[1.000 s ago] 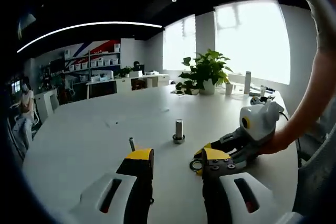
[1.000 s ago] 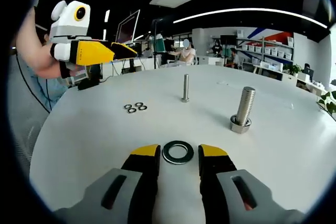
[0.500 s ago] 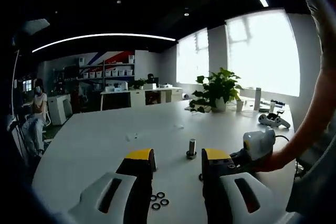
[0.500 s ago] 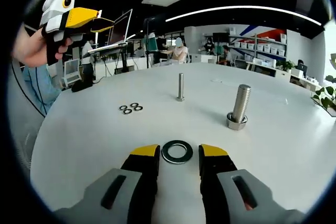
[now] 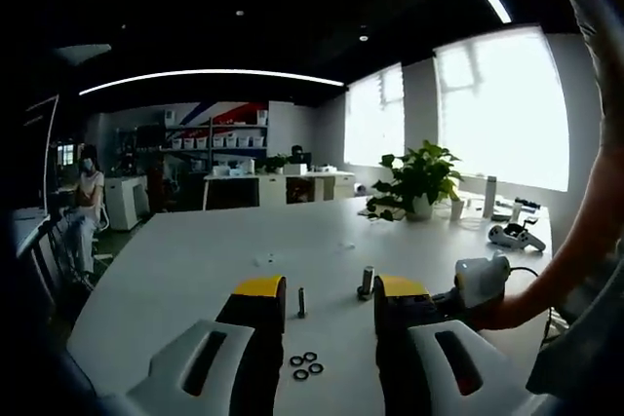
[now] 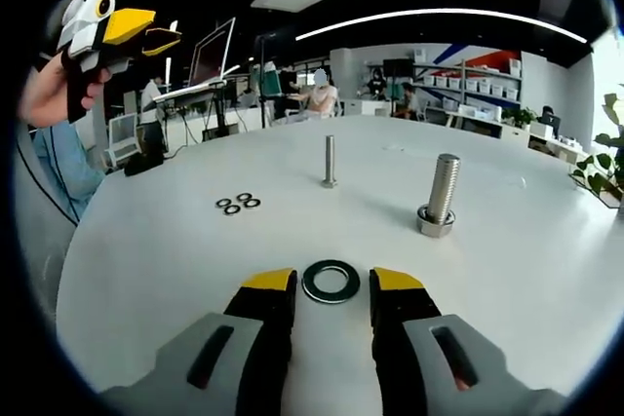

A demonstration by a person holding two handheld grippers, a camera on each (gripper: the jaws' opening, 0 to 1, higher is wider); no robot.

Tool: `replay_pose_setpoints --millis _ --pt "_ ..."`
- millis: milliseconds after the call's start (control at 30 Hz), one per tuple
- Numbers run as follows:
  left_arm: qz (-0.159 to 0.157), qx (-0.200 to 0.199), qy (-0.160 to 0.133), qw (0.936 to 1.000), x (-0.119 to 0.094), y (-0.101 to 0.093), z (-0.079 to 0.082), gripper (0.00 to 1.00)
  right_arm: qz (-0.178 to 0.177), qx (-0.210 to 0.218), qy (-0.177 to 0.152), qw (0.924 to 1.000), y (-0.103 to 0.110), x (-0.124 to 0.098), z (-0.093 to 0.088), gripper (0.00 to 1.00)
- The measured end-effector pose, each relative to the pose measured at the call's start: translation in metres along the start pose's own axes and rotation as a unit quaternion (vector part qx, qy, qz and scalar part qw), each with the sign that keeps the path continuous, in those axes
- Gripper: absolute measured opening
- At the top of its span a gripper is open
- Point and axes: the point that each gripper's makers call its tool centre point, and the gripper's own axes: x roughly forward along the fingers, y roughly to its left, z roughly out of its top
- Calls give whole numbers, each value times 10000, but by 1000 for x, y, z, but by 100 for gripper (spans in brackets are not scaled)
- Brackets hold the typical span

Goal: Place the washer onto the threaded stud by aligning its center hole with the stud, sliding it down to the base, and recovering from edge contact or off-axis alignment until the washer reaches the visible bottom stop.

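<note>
Lower centre of right gripper view: right gripper (image 6: 331,284) with jaws apart, washer (image 6: 331,281) flat on white table (image 6: 175,260) between the tips, not gripped. Right of centre: threaded stud (image 6: 439,195), upright. Upper left: left gripper (image 6: 146,34), raised, jaws apart. In left gripper view: three small rings (image 5: 306,365) at bottom centre.

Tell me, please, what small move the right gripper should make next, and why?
Probably ease forward and close on the large washer. It lies flat on the table, just beyond the right gripper, whose jaws are open, so it isn't held yet.
</note>
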Motion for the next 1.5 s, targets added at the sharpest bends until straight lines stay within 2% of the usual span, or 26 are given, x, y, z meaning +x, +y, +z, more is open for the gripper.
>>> replay_pose_setpoints --millis 167,267,833,1167,1500 --pt "0 -11 -18 10000 -1 -1 -1 34 -55 11 -53 10000 1 1 2 30" --pt "-5 -23 -16 10000 -2 -3 -2 34 -17 -28 -58 10000 4 1 2 26" --pt "109 0 -21 9999 -13 2 -2 33 -149 -108 -76 9998 3 -4 2 25" --pt "122 -15 0 9999 -13 2 -4 33 -221 -62 -180 9996 -4 -9 12 25" --pt "145 -12 -55 9999 -15 3 0 33 -358 -73 -302 9989 -12 -15 24 25"
